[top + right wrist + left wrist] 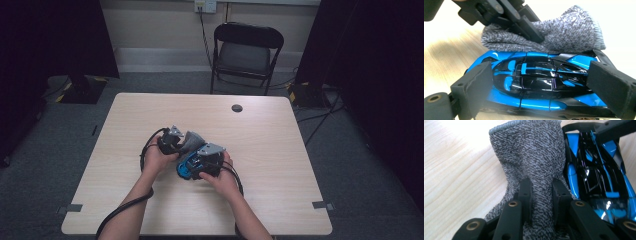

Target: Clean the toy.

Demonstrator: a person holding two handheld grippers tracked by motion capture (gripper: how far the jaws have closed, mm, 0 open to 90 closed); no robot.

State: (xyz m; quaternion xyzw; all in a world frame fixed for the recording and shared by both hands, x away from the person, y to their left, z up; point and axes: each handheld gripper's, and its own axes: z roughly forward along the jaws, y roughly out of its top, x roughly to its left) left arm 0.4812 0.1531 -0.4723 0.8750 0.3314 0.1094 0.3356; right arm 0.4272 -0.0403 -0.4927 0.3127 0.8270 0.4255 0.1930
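The work in hand looks like wiping a toy car [541, 82] with a grey cloth [531, 157], and it appears to be under way rather than starting or ending.

The right hand-held gripper [539, 85] has the blue and black car gripped lengthwise: one pad [477, 82] presses on the car's one end and the other pad on its opposite end, so the jaws stand wide but are clamped on the car. In the high view the car [184, 165] sits low over the middle of the worktop [270, 150], just in front of the person's right hand [225, 177]; whether its wheels rest on the wood or hang just above it cannot be told.

The left hand-held gripper [541, 195] is pinched nearly closed on a fold of the cloth, the fabric bunched tightly between its two pads. The cloth's free end spreads out beyond the jaws and lies against the car's side and roof line, touching it along the top edge in the right gripper view.

So both grasps are done and the cloth is already brought to the car. What seems left is the rubbing itself across the body, perhaps turning the car to reach its other side, and then setting both things down. No dirt or shine difference on the paint can be made out, so how much has been cleaned cannot be judged.
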